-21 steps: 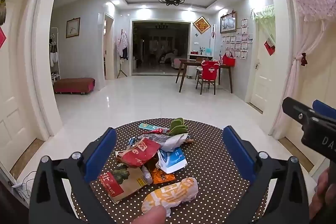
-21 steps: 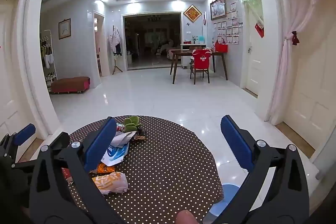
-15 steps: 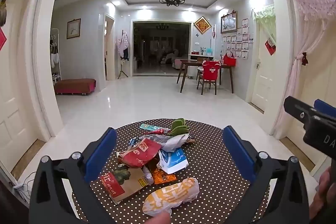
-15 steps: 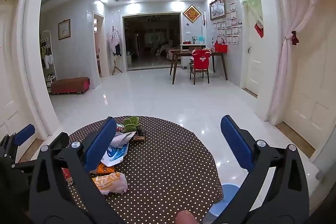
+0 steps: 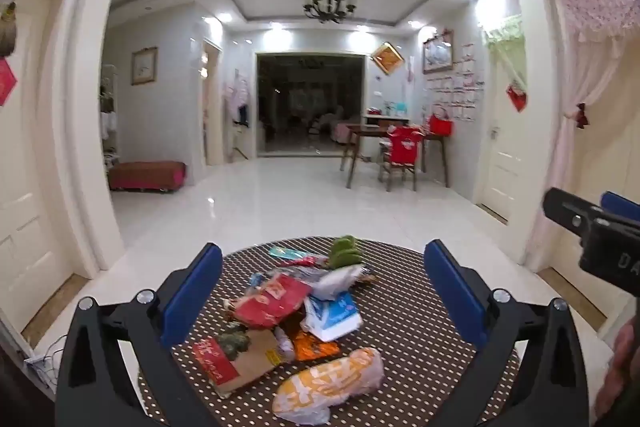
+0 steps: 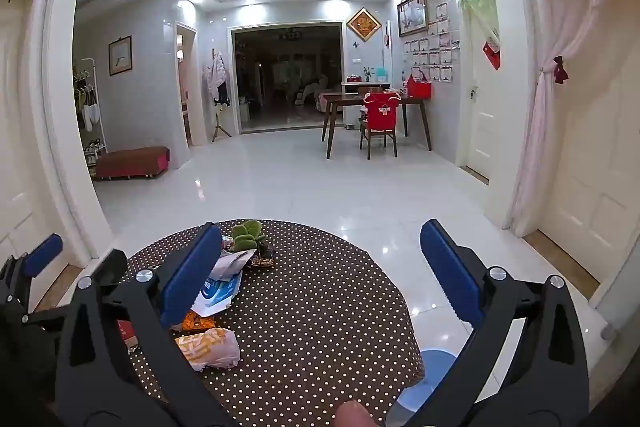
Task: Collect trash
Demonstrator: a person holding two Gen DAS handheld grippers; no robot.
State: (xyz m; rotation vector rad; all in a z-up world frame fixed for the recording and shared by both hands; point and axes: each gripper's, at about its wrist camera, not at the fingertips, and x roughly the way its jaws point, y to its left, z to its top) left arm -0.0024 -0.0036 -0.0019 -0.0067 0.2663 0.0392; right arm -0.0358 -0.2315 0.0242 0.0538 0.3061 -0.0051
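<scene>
Two grippers, both spread wide and holding nothing: left gripper (image 5: 322, 291) and right gripper (image 6: 320, 275), poised over the polka-dot counter (image 6: 320, 307). Trash pile (image 5: 296, 311) heaped left of the counter's centre, around 9 o'clock from the right gripper. Yellow-and-white bag (image 5: 332, 383) nearest, at 6 o'clock in the pile; green item (image 5: 345, 253) at 12. Barely changed from a moment earlier: fingertip gone from the left view's lower edge.

A round table (image 5: 420, 327) in brown polka-dot cloth carries a heap of wrappers (image 5: 288, 311), a yellow-and-white bag (image 5: 332, 383) nearest.
</scene>
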